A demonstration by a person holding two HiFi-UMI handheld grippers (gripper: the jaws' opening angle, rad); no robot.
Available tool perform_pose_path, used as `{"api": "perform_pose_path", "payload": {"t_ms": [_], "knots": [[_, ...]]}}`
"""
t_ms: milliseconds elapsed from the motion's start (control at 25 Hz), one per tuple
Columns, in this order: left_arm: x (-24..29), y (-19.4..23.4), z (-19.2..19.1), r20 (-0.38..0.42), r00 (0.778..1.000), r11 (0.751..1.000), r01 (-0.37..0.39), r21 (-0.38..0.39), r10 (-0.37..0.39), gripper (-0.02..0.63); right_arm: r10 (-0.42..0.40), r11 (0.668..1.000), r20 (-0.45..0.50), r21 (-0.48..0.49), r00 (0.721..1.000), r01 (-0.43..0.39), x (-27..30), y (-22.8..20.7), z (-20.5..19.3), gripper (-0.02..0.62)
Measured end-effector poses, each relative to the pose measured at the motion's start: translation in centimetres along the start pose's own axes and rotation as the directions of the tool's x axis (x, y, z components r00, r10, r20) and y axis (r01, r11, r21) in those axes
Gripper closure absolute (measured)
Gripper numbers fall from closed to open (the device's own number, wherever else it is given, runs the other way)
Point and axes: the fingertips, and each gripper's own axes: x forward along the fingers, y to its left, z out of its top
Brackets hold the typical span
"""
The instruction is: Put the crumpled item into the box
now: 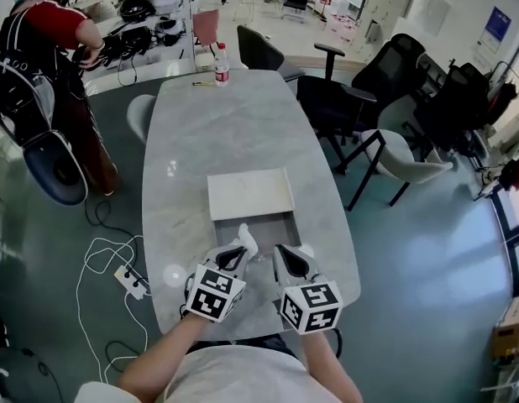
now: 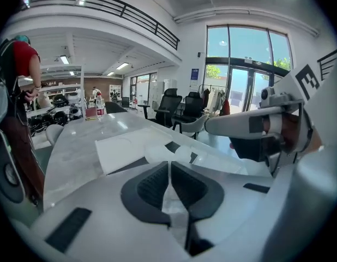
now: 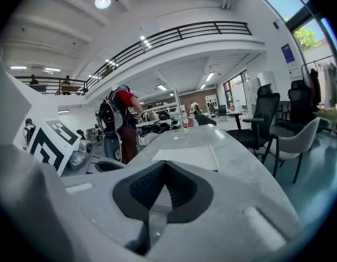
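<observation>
Head view steeply down over table [image 1: 217,124] — gripper views low along it, box [image 1: 249,194] shared.

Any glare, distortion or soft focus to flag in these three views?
Head view: fisheye bend, small glints on the grey marble oval table, light otherwise even. Left gripper view: black vignette, tall windows washed out, left tool and the white crumpled item it pinches soft. Right gripper view: same vignette, round ceiling lamp flares, black balcony railing bowed.

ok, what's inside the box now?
Visible part of the box looks bare. Its near edge is covered by the left claw, holding the white crumpled item, and the right claw.
</observation>
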Motion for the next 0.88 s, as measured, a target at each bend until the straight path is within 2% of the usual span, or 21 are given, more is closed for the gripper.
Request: {"api": "perform_pose_path", "payload": {"t_ms": [360, 600, 880], "knots": [[4.0, 0.1, 1.0, -0.107, 0.991, 0.987, -0.068, 0.143, 0.084, 0.584, 0.114, 0.993, -0.023, 0.004, 0.993, -0.114, 1.1, -4.3, -0.1, 0.591], [6.3, -0.6, 0.6, -0.205, 0.975, 0.964, -0.033, 0.264, 0.089, 0.584, 0.178, 0.984, -0.042, 0.027, 0.983, -0.177, 1.6, -6.3, -0.5, 0.591], [8.6, -1.0, -0.3, -0.293, 0.953, 0.93, 0.03, 0.365, 0.084, 0.584, 0.263, 0.965, -0.063, 0.019, 0.963, -0.262, 2.3, -6.8, -0.7, 0.591]]}}
